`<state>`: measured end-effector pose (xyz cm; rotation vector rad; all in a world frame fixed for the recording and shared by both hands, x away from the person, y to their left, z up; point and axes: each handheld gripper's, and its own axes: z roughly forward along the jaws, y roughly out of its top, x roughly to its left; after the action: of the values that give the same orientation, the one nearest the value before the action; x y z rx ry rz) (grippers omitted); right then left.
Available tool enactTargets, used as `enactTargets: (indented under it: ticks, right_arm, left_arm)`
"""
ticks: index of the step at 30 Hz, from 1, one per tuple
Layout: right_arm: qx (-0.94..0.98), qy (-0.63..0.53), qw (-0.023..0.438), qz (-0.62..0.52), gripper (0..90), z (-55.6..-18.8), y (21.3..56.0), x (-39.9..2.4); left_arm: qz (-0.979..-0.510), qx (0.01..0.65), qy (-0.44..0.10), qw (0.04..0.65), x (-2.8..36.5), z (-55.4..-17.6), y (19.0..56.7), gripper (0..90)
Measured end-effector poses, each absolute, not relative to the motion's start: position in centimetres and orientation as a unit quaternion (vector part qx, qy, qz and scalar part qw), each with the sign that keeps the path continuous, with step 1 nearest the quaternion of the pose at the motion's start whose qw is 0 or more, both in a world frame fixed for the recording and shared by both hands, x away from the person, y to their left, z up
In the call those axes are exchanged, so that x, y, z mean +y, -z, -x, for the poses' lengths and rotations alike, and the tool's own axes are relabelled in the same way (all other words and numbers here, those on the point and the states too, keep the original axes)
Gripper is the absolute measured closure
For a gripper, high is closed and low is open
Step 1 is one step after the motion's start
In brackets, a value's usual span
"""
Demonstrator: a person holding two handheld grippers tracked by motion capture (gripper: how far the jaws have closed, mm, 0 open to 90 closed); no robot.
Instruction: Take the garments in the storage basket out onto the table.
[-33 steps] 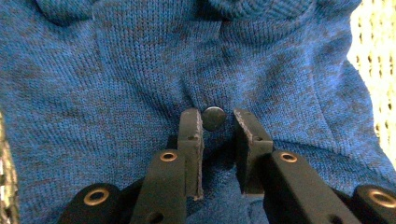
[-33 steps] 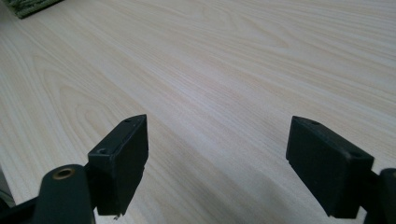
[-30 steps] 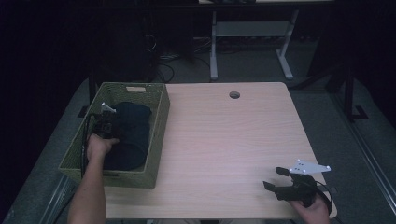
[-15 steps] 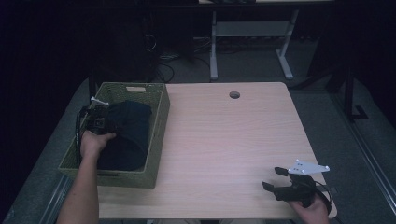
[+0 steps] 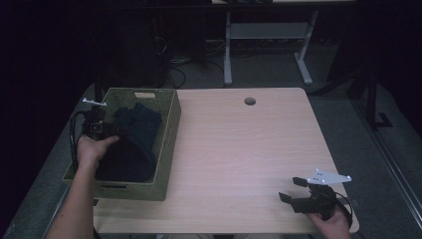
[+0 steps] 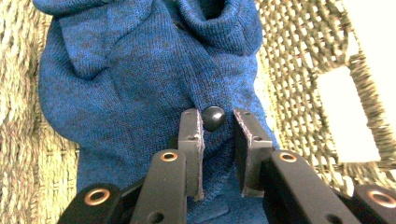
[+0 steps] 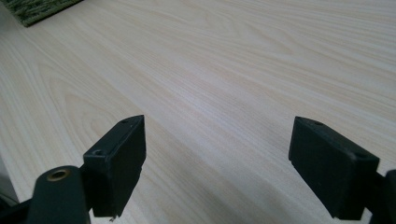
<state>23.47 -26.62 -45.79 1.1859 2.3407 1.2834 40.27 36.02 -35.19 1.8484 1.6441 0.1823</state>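
Note:
A dark blue knitted garment [image 5: 137, 134] lies in a green woven basket [image 5: 169, 149] at the table's left. In the high view my left gripper [image 5: 107, 130] is over the basket's left side, gripping the garment's upper part, which is drawn up above the rest. In the left gripper view the jaws stand narrow, my left gripper [image 6: 218, 119] shut on a fold of the blue knit [image 6: 140, 70] just below a dark button [image 6: 214, 117]. The basket wall [image 6: 299, 60] is behind. My right gripper [image 5: 292, 189] rests open near the table's front right; between its jaws [image 7: 219, 135] is bare wood.
The light wooden table [image 5: 239, 149] has a round cable hole [image 5: 250, 101] near its far edge. A metal desk frame [image 5: 268, 35] and floor cables stand behind the table. A corner of the basket [image 7: 37, 9] shows at the top left of the right gripper view.
My left hand has risen and drifted toward the basket's far left, drawing the garment's top up with it. The right gripper has stayed put.

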Motion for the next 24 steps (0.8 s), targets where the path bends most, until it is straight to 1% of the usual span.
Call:
enactTargets:
  ticks: [14, 24]
  right_arm:
    - [0.795, -0.436, 0.106, -0.408, 17.1, -23.6, 45.9, -26.5]
    - [0.794, -0.438, 0.104, -0.409, 16.4, -23.6, 45.9, -26.6]
  left_arm:
    - [-0.698, 0.612, -0.068, 0.366, 36.5, -39.6, 33.6, 74.9]
    - [-0.689, 0.603, -0.075, 0.394, 36.7, -39.0, 31.5, 75.0]
